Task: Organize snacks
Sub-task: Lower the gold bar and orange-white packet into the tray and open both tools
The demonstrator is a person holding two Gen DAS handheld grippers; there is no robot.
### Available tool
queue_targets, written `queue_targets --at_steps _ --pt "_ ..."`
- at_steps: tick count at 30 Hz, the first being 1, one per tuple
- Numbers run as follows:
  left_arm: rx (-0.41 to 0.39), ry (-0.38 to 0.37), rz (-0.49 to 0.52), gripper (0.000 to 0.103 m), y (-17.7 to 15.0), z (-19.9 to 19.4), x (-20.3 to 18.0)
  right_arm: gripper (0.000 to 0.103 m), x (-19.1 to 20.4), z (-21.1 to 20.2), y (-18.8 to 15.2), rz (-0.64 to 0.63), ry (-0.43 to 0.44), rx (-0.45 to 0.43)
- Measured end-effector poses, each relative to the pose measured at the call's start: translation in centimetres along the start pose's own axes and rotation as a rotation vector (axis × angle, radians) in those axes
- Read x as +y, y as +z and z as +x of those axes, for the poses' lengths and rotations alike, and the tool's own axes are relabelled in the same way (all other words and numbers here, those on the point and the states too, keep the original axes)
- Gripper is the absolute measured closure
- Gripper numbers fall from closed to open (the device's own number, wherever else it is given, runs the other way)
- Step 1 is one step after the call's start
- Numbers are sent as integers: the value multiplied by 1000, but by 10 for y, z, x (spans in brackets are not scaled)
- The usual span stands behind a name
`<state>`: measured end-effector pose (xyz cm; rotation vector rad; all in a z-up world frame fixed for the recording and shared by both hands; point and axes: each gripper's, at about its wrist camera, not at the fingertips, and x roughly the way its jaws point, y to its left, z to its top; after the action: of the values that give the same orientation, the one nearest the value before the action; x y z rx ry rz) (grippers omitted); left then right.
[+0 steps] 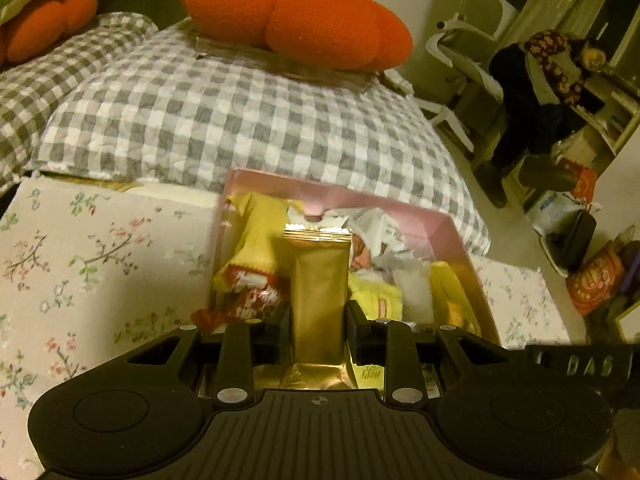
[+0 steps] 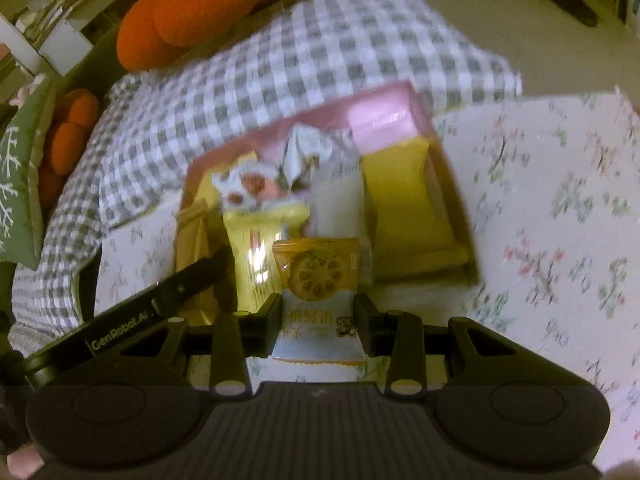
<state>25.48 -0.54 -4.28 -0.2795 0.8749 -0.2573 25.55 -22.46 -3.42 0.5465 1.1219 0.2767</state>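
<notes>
Left gripper [image 1: 319, 322] clamps gold packet [image 1: 319, 280] mid-length; right gripper [image 2: 319, 320] clamps biscuit packet [image 2: 316, 276]. Both light, crinkly, slippery; pink box [image 1: 452, 232] ahead.

- The gold packet [image 1: 319, 280] is glossy foil with a crimped top edge.
- The biscuit packet [image 2: 318, 280] is shiny printed plastic film.
- The pink box [image 1: 452, 232] has smooth walls with a soft sheen.
- The wrappers in the box look like crinkled, glossy film.
- Behind the box, the checked quilt [image 1: 240, 120] is puckered matt cloth.
- The orange cushion [image 1: 296, 16] on the quilt is fuzzy plush.
- Under the box, the floral sheet [image 1: 80, 248] is smooth matt cloth.
- Both grippers [image 1: 319, 320] [image 2: 318, 320] are matt black plastic, ribbed, with bright metal pins.
</notes>
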Motion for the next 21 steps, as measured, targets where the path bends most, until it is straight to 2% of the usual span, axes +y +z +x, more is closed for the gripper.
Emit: queue_targets --at_steps 6,13,18,21 --pt "13 15 21 77 -1 18 0 68 -3 30 7 12 19 2" --pt "-40 19 72 76 1 25 -3 68 4 42 20 -7 12 -115" --pt "-22 19 85 74 -2 28 2 68 -5 44 24 13 3 -168" --pt "-19 16 85 73 -3 26 2 67 -8 41 24 25 31 -192"
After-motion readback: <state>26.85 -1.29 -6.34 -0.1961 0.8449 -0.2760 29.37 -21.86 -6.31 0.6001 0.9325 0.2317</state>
